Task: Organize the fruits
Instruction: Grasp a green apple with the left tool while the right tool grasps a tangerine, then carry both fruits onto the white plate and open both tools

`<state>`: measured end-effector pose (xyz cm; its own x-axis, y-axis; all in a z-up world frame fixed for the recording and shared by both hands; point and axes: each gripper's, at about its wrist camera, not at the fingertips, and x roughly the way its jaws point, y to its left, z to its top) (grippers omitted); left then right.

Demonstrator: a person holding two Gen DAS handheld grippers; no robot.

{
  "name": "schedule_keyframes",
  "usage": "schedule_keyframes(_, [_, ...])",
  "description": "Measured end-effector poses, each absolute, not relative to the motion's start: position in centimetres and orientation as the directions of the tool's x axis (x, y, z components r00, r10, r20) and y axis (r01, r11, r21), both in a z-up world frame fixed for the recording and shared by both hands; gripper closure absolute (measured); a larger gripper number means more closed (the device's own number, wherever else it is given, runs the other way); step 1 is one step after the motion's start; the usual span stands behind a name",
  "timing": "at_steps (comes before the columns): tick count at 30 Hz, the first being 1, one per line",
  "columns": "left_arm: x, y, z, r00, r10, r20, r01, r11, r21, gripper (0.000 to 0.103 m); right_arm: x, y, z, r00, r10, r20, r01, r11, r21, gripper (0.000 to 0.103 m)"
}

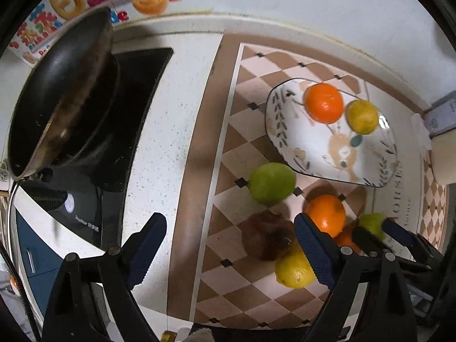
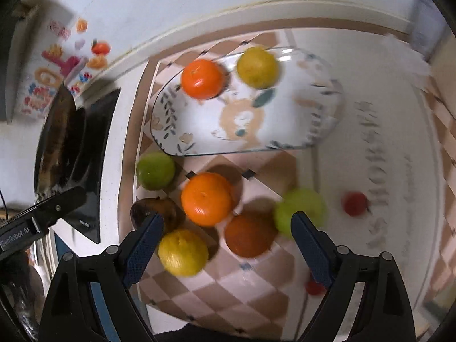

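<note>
A patterned plate (image 2: 285, 119) (image 1: 290, 131) holds an orange (image 2: 203, 78) (image 1: 323, 103) and a yellow citrus (image 2: 257, 67) (image 1: 362, 116). On the checkered mat in front of it lie a green fruit (image 2: 155, 170) (image 1: 272, 182), an orange (image 2: 206, 198) (image 1: 327, 214), a dark brown fruit (image 2: 156, 211) (image 1: 268, 235), a lemon (image 2: 182, 252) (image 1: 295, 270), a dark orange (image 2: 249, 235) and a light green fruit (image 2: 299, 209). My right gripper (image 2: 228, 236) is open above the loose fruit. My left gripper (image 1: 230, 239) is open, over the mat's left edge.
A black frying pan (image 1: 62, 99) sits on a black cooktop (image 1: 94, 213) at the left. Two small red fruits (image 2: 354, 203) lie on the mat at the right. A white wall with colourful stickers (image 1: 71, 0) runs behind. The right gripper's fingers (image 1: 367, 236) show at the lower right of the left wrist view.
</note>
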<state>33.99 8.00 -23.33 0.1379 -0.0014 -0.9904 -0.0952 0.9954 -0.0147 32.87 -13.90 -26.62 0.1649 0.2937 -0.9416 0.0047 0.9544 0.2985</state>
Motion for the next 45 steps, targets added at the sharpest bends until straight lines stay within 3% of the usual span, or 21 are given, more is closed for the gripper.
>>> schedule_keyframes(5, [35.7, 8.3, -25.7, 0.082, -0.021, -0.996, -0.126, 0.992, -0.032, 0.012, 35.6, -10.3, -31.1, 0.032, 0.237, -0.971, -0.086, 0.969, 0.233, 0.017])
schedule_keyframes(10, [37.6, 7.3, -29.0, -0.012, -0.103, -0.995, -0.129, 0.987, -0.101, 0.012, 36.1, -8.1, -33.5, -0.029, 0.213, -0.977, -0.172, 0.961, 0.215, 0.036])
schedule_keyframes(18, [39.7, 4.9, -33.2, -0.087, -0.110, -0.990, -0.051, 0.993, -0.106, 0.013, 36.0, -9.5, -33.3, -0.048, 0.203, -0.978, -0.158, 0.965, 0.208, 0.037])
schedule_keyframes(19, [39.8, 4.7, -33.4, -0.080, -0.109, -0.991, -0.038, 0.994, -0.106, 0.016, 36.1, -9.6, -33.4, -0.053, 0.207, -0.977, -0.156, 0.965, 0.213, 0.037])
schedule_keyframes(21, [40.0, 4.2, -33.6, -0.065, -0.132, -0.989, -0.013, 0.991, -0.131, 0.037, 36.5, -9.7, -33.4, -0.058, 0.210, -0.976, -0.150, 0.965, 0.217, 0.036])
schedule_keyframes(23, [40.0, 3.9, -33.7, -0.066, -0.157, -0.985, -0.012, 0.988, -0.156, 0.045, 37.0, -9.8, -33.4, -0.066, 0.212, -0.975, -0.140, 0.966, 0.219, 0.036])
schedule_keyframes(29, [38.8, 5.0, -33.5, -0.023, -0.051, -0.998, 0.026, 0.998, -0.052, 0.045, 37.2, -9.6, -33.6, -0.079, 0.204, -0.976, -0.128, 0.969, 0.213, 0.036])
schedule_keyframes(38, [37.7, 7.1, -33.6, -0.015, -0.078, -0.997, -0.022, 0.997, -0.078, 0.045, 36.6, -8.0, -34.2, -0.042, 0.158, -0.987, -0.164, 0.973, 0.162, 0.037])
schedule_keyframes(45, [38.5, 6.3, -28.0, 0.067, -0.184, -0.981, -0.017, 0.982, -0.186, 0.045, 36.7, -10.4, -29.8, 0.054, 0.251, -0.966, -0.112, 0.963, 0.244, 0.038])
